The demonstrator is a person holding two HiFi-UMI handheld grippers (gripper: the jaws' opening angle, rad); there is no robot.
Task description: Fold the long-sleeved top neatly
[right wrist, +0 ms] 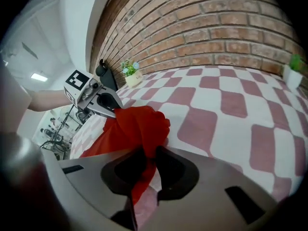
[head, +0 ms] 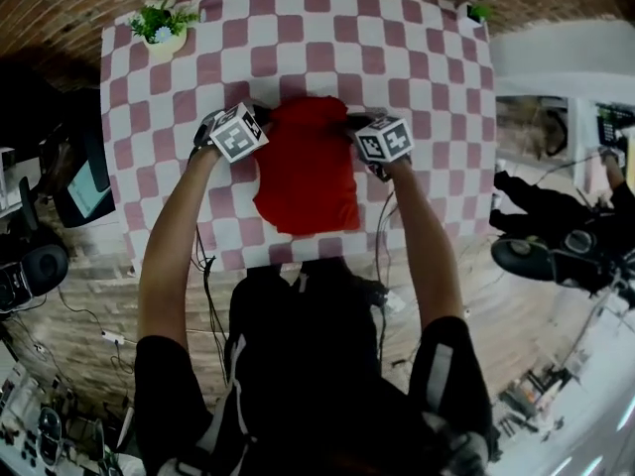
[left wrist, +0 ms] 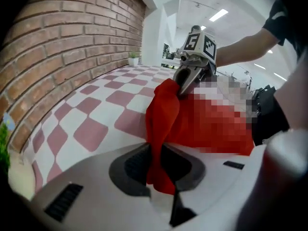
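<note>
A red long-sleeved top (head: 308,167) lies bunched in a narrow upright block on the pink-and-white checked table (head: 417,77). My left gripper (head: 260,119) is shut on its upper left edge, and red cloth (left wrist: 161,129) runs down between the jaws in the left gripper view. My right gripper (head: 349,125) is shut on the upper right edge; in the right gripper view a fold of the top (right wrist: 139,129) is pinched between its jaws. Each gripper view shows the other gripper, the right gripper (left wrist: 185,83) and the left gripper (right wrist: 111,109), holding the far side of the cloth.
A small potted plant (head: 162,23) stands at the table's far left corner and another (head: 478,12) at the far right corner. A brick wall (right wrist: 231,23) runs behind the table. A chair and cables (head: 40,256) sit on the floor to the left.
</note>
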